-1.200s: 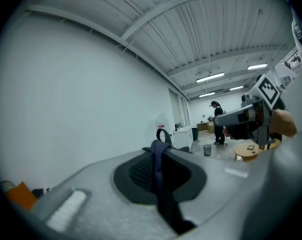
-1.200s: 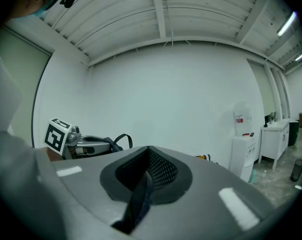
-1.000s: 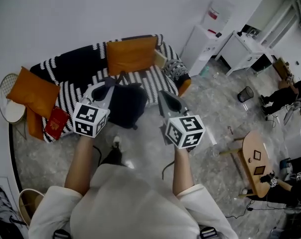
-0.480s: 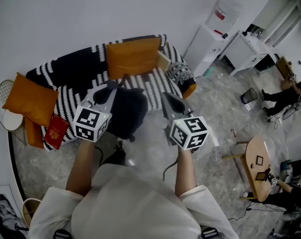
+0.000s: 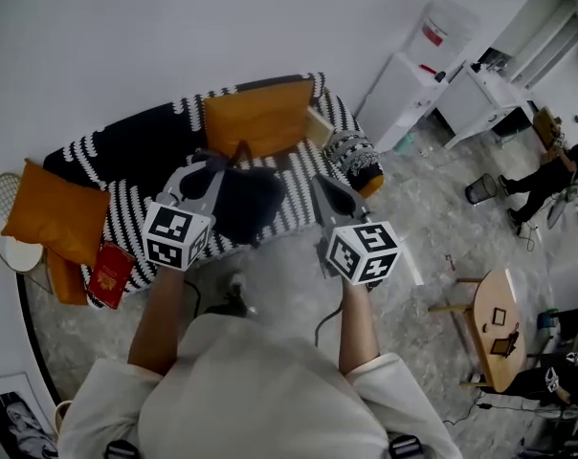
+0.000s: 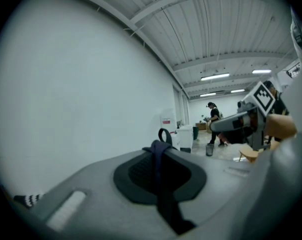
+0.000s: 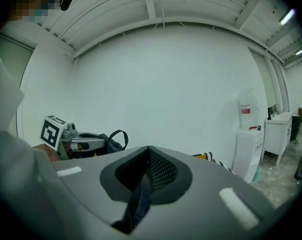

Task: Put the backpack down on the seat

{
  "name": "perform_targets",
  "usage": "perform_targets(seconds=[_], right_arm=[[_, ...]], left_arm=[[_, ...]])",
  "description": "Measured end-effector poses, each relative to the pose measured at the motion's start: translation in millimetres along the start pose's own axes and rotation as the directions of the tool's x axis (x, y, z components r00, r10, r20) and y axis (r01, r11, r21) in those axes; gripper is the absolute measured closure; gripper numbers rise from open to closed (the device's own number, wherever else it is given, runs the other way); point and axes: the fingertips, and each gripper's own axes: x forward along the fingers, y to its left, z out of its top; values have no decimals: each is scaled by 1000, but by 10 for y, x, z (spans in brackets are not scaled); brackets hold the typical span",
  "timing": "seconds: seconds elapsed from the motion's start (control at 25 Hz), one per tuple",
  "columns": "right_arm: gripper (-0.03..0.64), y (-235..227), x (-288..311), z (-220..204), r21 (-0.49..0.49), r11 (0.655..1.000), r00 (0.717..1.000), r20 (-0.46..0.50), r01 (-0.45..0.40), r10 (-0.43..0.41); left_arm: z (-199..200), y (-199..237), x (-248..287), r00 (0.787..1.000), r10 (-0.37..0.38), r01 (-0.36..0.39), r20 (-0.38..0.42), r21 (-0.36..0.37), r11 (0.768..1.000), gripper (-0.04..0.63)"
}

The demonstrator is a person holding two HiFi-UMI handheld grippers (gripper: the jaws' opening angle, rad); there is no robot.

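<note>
Seat (image 5: 141,213) has drawn in under the backpack (image 5: 246,204) hanging between my left gripper (image 5: 211,164) and right gripper (image 5: 321,183), both clamped on its straps (image 6: 160,184).

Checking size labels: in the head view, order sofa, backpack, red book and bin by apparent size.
1. sofa
2. backpack
3. red book
4. bin, though it sits farther from the camera, so that last place is unsure.
</note>
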Motion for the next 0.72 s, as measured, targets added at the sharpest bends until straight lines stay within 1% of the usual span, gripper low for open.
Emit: perform_targets(seconds=[0.16, 0.28, 0.4, 0.56, 0.72], right_arm=[[611, -92, 290, 144, -10, 999, 999, 5, 34, -34], [611, -112, 488, 215, -12, 999, 999, -3, 39, -39], [611, -147, 645, 285, 1, 999, 999, -1, 43, -43], [611, -243, 744, 376, 3, 996, 995, 34, 93, -93], [611, -257, 900, 348, 7, 993, 993, 25, 115, -115]], left_arm=[[55, 315, 291, 1000, -9, 9, -2, 5, 1000, 586], [35, 509, 468, 1000, -22, 22, -7, -1, 1000, 586], [6, 646, 624, 999, -38, 38, -14, -5, 999, 586], [-45, 794, 796, 998, -53, 53, -25, -12, 999, 586], [-140, 983, 901, 997, -63, 62, -33, -22, 998, 586]])
